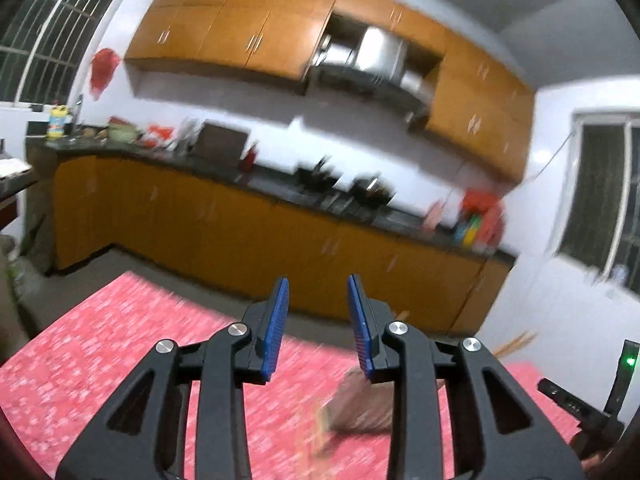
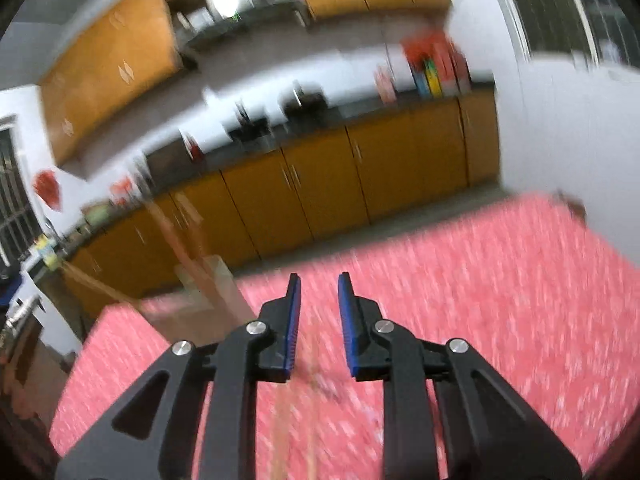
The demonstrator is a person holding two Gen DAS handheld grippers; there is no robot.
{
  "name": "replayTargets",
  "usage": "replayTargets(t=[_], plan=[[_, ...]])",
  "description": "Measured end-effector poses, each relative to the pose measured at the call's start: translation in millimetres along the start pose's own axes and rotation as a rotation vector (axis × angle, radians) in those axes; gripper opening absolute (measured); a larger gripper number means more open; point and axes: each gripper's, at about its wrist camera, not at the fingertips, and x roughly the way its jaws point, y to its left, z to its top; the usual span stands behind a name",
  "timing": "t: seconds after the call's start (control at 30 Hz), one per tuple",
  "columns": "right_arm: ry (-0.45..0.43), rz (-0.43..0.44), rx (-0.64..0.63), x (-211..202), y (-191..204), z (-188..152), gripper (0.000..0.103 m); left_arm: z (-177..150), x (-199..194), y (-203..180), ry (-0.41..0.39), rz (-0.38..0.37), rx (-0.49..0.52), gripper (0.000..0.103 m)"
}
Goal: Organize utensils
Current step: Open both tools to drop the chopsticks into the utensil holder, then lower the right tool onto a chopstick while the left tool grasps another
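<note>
Both views are smeared by motion. My left gripper [image 1: 318, 280] hovers over a table with a red patterned cloth [image 1: 120, 340]; its blue pads stand apart with nothing between them. Below it lies a blurred brownish thing [image 1: 360, 400] with pale wooden sticks [image 1: 320, 428] beside it. My right gripper [image 2: 319, 276] is open too, with a narrower gap and nothing between its pads. A thin wooden stick [image 2: 280, 420] lies on the cloth beneath it. To its left a clear holder [image 2: 208, 284] stands at the table's far edge with wooden utensils [image 2: 172, 232] sticking out.
Orange kitchen cabinets [image 1: 240, 232] under a dark cluttered counter [image 1: 320, 192] run beyond the table. More wooden utensil ends [image 1: 516, 344] show at the right of the left wrist view, near a black device with a green light [image 1: 628, 360]. The red cloth [image 2: 480, 280] stretches to the right.
</note>
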Motion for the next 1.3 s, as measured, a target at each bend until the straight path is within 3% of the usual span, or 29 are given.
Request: replayTargets(t=[0.17, 0.4, 0.47, 0.5, 0.63, 0.8, 1.1, 1.3], plan=[[0.259, 0.02, -0.013, 49.3, -3.8, -64.9, 0.022, -60.9, 41.3, 24.0, 0.266, 0.05, 0.033, 0.031], [0.377, 0.027, -0.132, 78.9, 28.0, -114.9, 0.022, -125.7, 63.1, 29.8, 0.476, -0.036, 0.022, 0.031], [0.367, 0.007, -0.156, 80.7, 30.3, -120.3, 0.017, -135.9, 64.9, 27.0, 0.5, -0.063, 0.018, 0.031], [0.367, -0.011, -0.175, 83.2, 30.9, -118.2, 0.008, -139.6, 66.8, 24.9, 0.516, -0.081, 0.018, 0.031], [0.341, -0.092, -0.151, 82.1, 18.1, -111.6, 0.008, -152.5, 71.4, 18.2, 0.556, -0.105, 0.034, 0.03], [0.337, -0.099, -0.109, 76.5, 3.7, -107.8, 0.008, -163.9, 74.4, 4.5, 0.589, -0.12, 0.085, 0.02], [0.34, -0.072, -0.142, 71.4, 10.7, -111.8, 0.008, -184.7, 87.6, -10.7, 0.635, -0.01, 0.223, 0.008], [0.337, -0.055, -0.185, 72.9, 20.6, -115.6, 0.01, -176.7, 98.4, 8.7, 0.622, 0.053, 0.189, 0.008]])
